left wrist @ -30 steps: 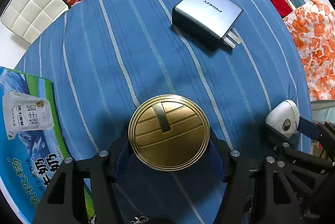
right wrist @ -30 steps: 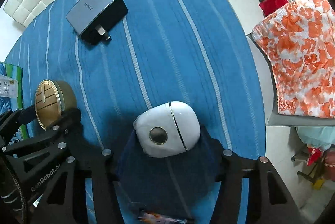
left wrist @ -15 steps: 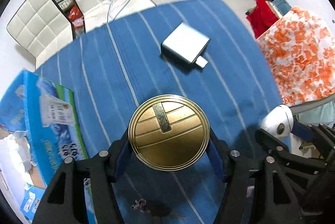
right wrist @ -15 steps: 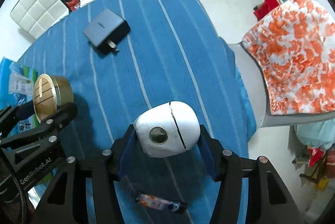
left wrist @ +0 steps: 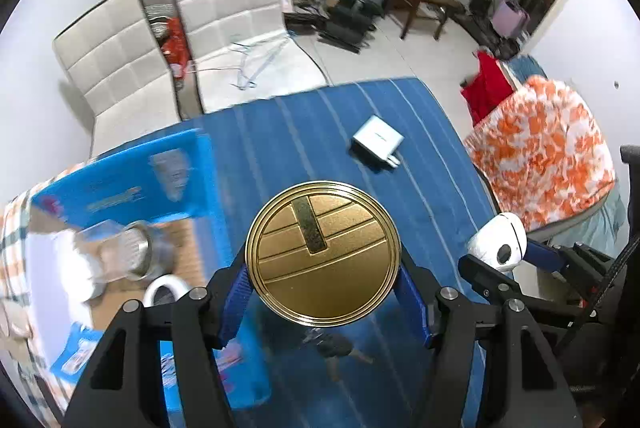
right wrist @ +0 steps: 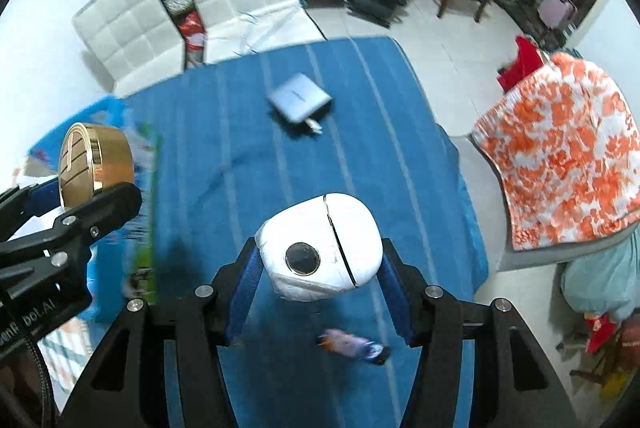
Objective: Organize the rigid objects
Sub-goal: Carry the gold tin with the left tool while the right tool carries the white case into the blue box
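My left gripper (left wrist: 322, 288) is shut on a round gold tin (left wrist: 322, 254) and holds it high above the blue striped table (left wrist: 432, 196). My right gripper (right wrist: 320, 280) is shut on a white egg-shaped case (right wrist: 320, 248) with a dark round button, also held high. The gold tin shows at the left of the right wrist view (right wrist: 94, 164); the white case shows at the right of the left wrist view (left wrist: 498, 248). A grey charger block (left wrist: 377, 140) lies on the far part of the table (right wrist: 298, 104).
An open blue milk carton box (left wrist: 132, 228) holding a glass jar and tape stands left of the table. A small dark bottle (right wrist: 352, 344) lies on the cloth below. White chairs (left wrist: 224, 28) stand behind; an orange-flowered chair (right wrist: 560, 156) is at the right.
Both grippers have risen well above the table with their objects still held. The table and charger look smaller, and the open box at the left has come into view.
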